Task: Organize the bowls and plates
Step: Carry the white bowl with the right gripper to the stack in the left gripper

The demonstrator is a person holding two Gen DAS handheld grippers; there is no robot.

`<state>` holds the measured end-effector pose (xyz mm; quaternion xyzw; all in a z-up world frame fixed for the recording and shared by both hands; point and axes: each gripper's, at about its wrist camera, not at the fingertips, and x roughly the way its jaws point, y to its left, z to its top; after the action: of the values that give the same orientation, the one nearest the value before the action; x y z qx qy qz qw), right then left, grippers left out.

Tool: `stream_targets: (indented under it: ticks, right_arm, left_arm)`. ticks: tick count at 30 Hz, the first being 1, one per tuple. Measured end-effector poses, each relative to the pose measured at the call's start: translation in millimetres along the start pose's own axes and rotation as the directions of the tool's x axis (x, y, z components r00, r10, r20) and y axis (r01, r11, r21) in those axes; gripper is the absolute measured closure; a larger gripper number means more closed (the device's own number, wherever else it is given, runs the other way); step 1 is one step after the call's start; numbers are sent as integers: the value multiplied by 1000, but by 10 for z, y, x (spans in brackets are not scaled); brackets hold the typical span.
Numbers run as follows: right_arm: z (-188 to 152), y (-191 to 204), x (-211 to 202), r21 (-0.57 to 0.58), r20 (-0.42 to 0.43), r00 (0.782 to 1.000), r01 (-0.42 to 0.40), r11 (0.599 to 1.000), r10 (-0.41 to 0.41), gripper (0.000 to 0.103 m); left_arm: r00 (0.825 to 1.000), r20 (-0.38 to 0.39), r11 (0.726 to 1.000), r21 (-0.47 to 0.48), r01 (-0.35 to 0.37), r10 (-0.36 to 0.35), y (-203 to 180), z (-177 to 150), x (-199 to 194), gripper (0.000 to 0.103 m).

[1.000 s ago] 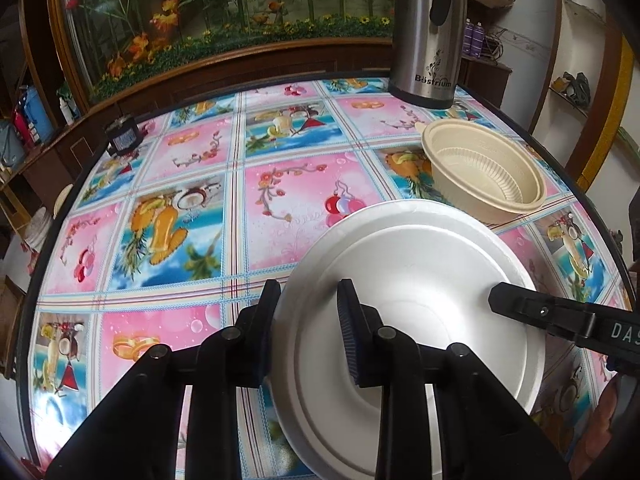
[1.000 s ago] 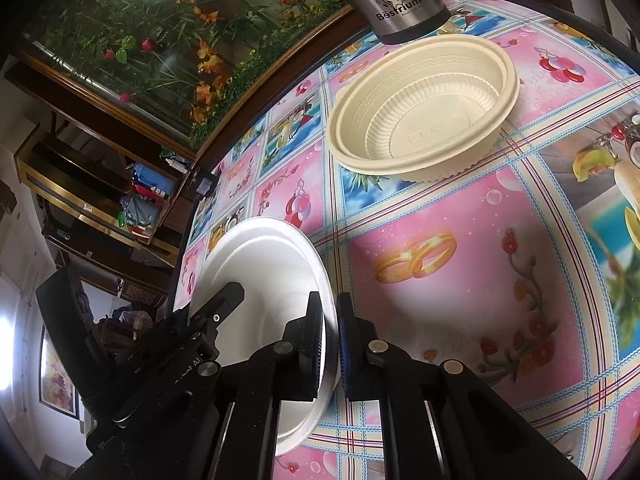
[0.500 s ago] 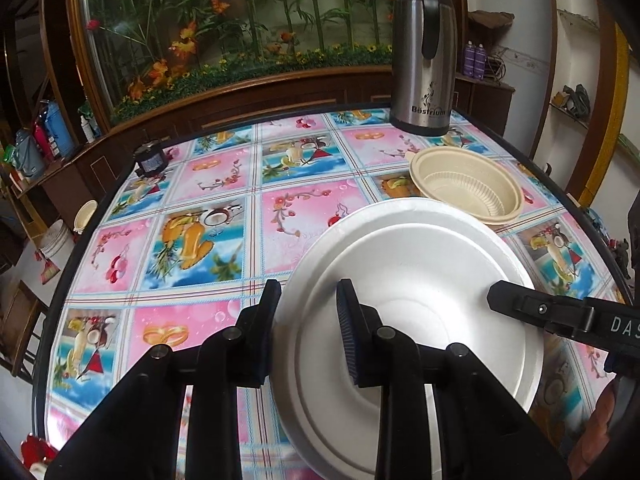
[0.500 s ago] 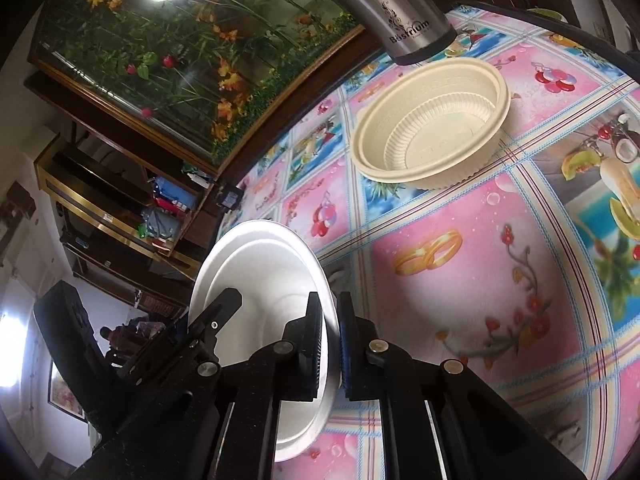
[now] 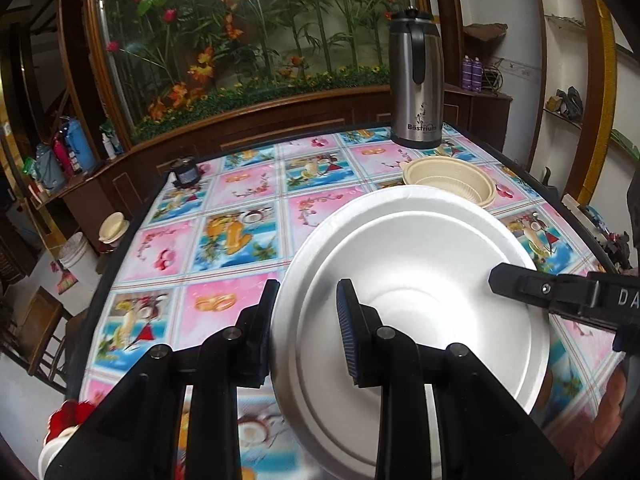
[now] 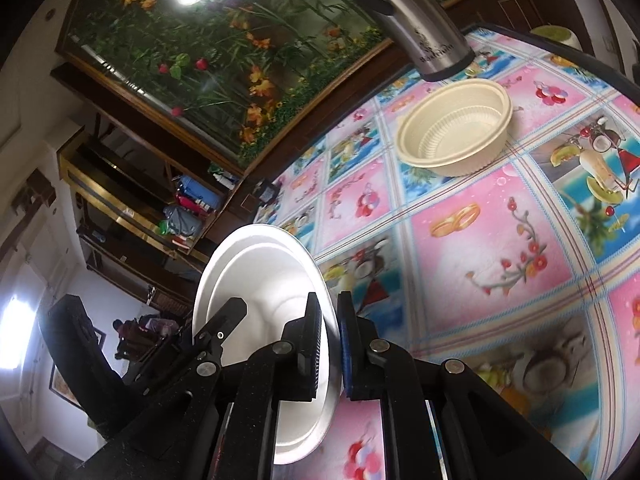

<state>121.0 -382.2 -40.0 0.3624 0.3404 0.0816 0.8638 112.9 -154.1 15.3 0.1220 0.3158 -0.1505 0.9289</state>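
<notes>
A white foam plate (image 5: 424,280) is held in the air above the table, tilted. My left gripper (image 5: 308,320) straddles its near-left rim, one finger outside and one inside, with a gap at the inner pad. My right gripper (image 6: 329,344) is shut on the plate's opposite rim (image 6: 256,280); its black body shows in the left wrist view (image 5: 560,292). A cream plastic bowl (image 5: 448,178) stands on the table beyond the plate, also in the right wrist view (image 6: 454,128).
A steel thermos jug (image 5: 416,84) stands at the table's far edge behind the bowl. A small dark object (image 5: 185,174) sits at the far left corner. The round table (image 5: 224,240) has a flowery pink and blue cloth. A wooden planter wall lies behind.
Both grippers have lifted the white plate up and back from the table. The bowl and jug look farther away and have not moved.
</notes>
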Motion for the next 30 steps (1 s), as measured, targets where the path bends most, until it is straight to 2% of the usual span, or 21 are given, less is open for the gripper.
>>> stream_targets:
  ticks: [11, 19, 25, 30]
  right_arm:
    - [-384, 619, -75, -90, -41, 997, -65, 994, 62, 95]
    - [-741, 1208, 67, -161, -95, 990, -121, 980, 106, 92]
    - [-1111, 1739, 439, -213, -192, 973, -170, 962, 129, 91]
    - [-1383, 2146, 771, -238, -264, 953, -213, 948, 148, 91]
  left_arm:
    - [993, 70, 995, -40, -90, 92, 480, -279, -628, 77]
    - [974, 121, 977, -114, -177, 191, 993, -537, -1067, 77]
    - [958, 95, 944, -221, -245, 271, 1615, -765, -1225, 77]
    - [954, 46, 919, -288, -270, 295, 2046, -966, -1246, 77]
